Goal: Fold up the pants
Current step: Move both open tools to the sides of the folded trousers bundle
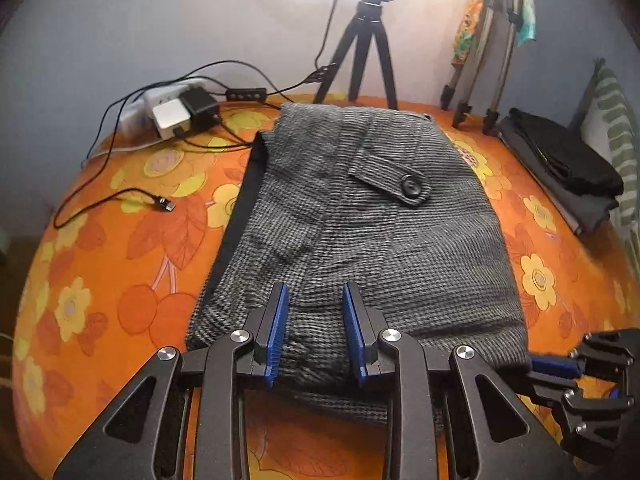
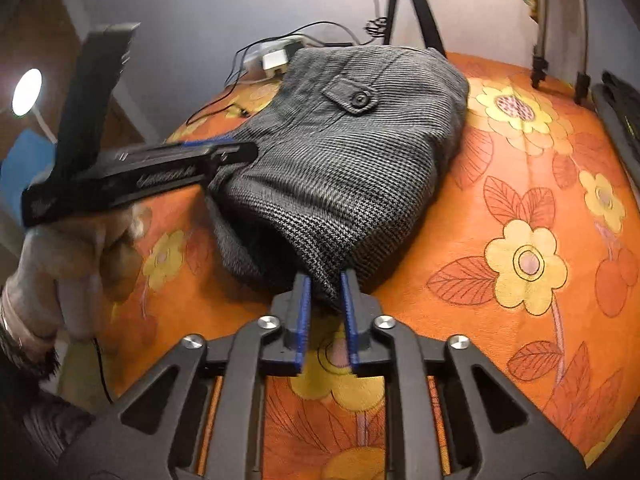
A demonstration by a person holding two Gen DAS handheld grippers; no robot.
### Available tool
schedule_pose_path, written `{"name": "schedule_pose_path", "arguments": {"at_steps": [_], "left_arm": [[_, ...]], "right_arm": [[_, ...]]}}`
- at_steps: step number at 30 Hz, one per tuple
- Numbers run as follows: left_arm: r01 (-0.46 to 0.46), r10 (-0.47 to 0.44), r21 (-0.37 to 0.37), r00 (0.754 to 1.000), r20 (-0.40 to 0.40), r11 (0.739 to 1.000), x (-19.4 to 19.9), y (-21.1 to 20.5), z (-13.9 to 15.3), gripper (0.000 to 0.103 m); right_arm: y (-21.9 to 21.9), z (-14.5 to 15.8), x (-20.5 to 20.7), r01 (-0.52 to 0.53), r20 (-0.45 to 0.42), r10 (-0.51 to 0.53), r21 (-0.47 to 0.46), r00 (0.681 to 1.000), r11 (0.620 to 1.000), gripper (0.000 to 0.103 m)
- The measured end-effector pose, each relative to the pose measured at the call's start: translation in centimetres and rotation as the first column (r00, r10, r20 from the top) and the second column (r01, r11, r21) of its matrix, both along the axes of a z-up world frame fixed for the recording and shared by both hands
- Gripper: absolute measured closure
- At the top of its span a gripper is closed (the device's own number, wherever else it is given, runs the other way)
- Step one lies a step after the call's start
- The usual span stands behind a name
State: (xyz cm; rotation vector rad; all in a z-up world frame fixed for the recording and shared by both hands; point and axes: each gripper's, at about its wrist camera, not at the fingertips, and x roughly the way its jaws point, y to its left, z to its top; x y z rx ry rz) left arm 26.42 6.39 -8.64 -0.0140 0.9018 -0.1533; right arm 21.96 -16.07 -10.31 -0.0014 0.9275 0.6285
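Note:
The grey houndstooth pants (image 1: 352, 232) lie folded in a thick bundle on the orange flowered tablecloth (image 1: 120, 264), a buttoned pocket flap (image 1: 408, 184) on top. My left gripper (image 1: 316, 300) is open, its blue pads resting over the bundle's near edge. In the right wrist view the pants (image 2: 344, 152) lie ahead. My right gripper (image 2: 326, 284) is open at the bundle's near corner, the cloth tip between its pads. The left gripper (image 2: 224, 148) shows there at the bundle's left edge, in a gloved hand. The right gripper (image 1: 556, 366) shows at the left view's lower right.
A power strip with chargers (image 1: 176, 112) and loose cables (image 1: 160, 202) lie at the back left. A small black tripod (image 1: 360, 40) and a larger tripod's legs (image 1: 480, 80) stand behind. Folded dark clothes (image 1: 560, 164) are stacked at the right edge.

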Motion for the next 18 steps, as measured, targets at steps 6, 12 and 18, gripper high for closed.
{"name": "schedule_pose_path", "arguments": {"at_steps": [6,12,18], "left_arm": [[0.012,-0.009,-0.056,0.998,0.066,0.998,-1.3,-0.1,2.2,0.077],[0.167,-0.159,-0.099,0.984,0.086,0.981,-2.9,-3.6,2.8,0.077],[0.290,-0.287,-0.042,0.956,0.055,0.956,-3.7,-7.6,1.5,0.077]], "right_arm": [[-1.7,0.0,-0.8,-0.125,-0.081,0.134,0.099,0.988,0.987,0.095],[-5.5,1.4,0.9,0.032,-0.073,-0.020,0.173,0.997,0.984,0.079],[-8.4,2.1,5.6,0.212,-0.096,-0.193,0.254,0.976,0.944,0.070]]}}
